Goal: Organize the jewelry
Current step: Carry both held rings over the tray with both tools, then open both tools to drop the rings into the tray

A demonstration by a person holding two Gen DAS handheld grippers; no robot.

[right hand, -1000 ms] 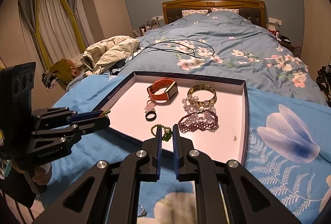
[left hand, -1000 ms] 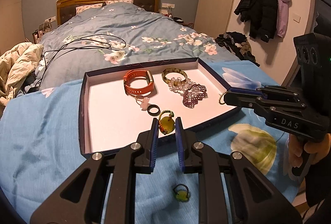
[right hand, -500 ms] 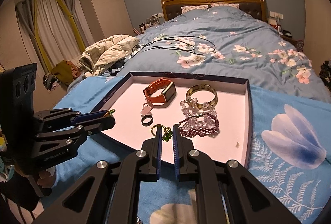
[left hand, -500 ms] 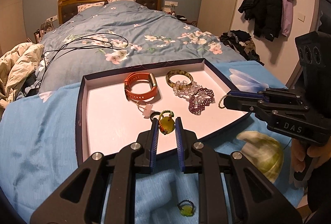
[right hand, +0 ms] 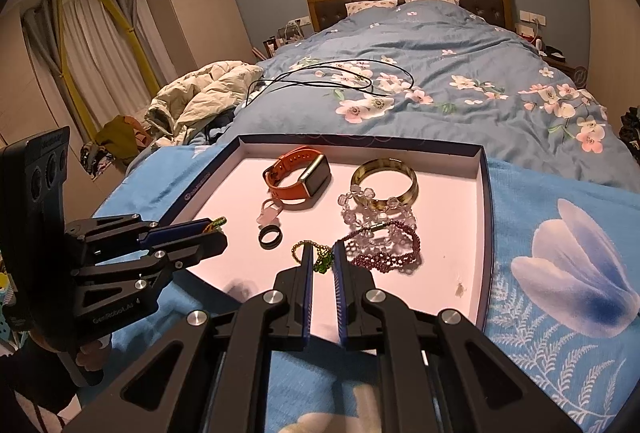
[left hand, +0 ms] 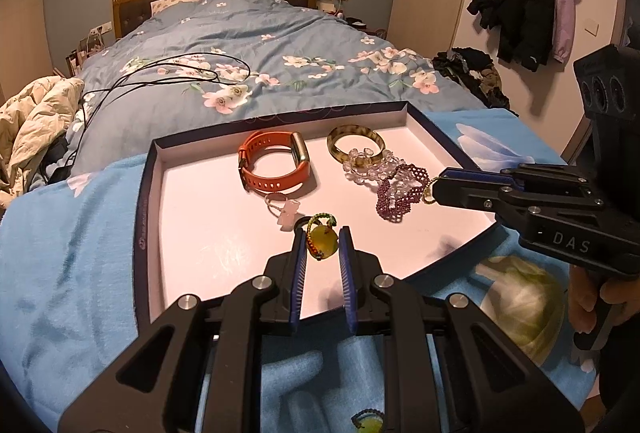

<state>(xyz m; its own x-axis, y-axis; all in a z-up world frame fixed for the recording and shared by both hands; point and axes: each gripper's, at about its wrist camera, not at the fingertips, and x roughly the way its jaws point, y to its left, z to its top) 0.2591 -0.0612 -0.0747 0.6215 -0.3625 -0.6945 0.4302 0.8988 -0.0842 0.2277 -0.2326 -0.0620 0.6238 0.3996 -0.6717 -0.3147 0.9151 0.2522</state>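
Progress is well advanced: an orange watch [left hand: 274, 165], amber bangle [left hand: 355, 139], clear bead bracelet [right hand: 372, 207], purple beaded bracelet [left hand: 400, 195], pink ring [right hand: 270, 212] and black ring [right hand: 271, 236] already lie in the tray [left hand: 144, 217]. A yellow-stone piece [left hand: 322, 237] is pinched by the left gripper [left hand: 323, 239] over the tray's 6 o'clock edge. A green-bead chain [right hand: 320, 257] is pinched by the right gripper [right hand: 321, 257]. One similar piece [left hand: 370, 423], possibly a ring, remains on the blue blanket [left hand: 68, 273].

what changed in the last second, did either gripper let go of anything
No release. Both grippers came forward and down over the tray: the left gripper stays shut on the yellow-green bead charm, the right gripper on the green chain piece. The orange watch, bangle, bead bracelets and black ring lie unchanged.
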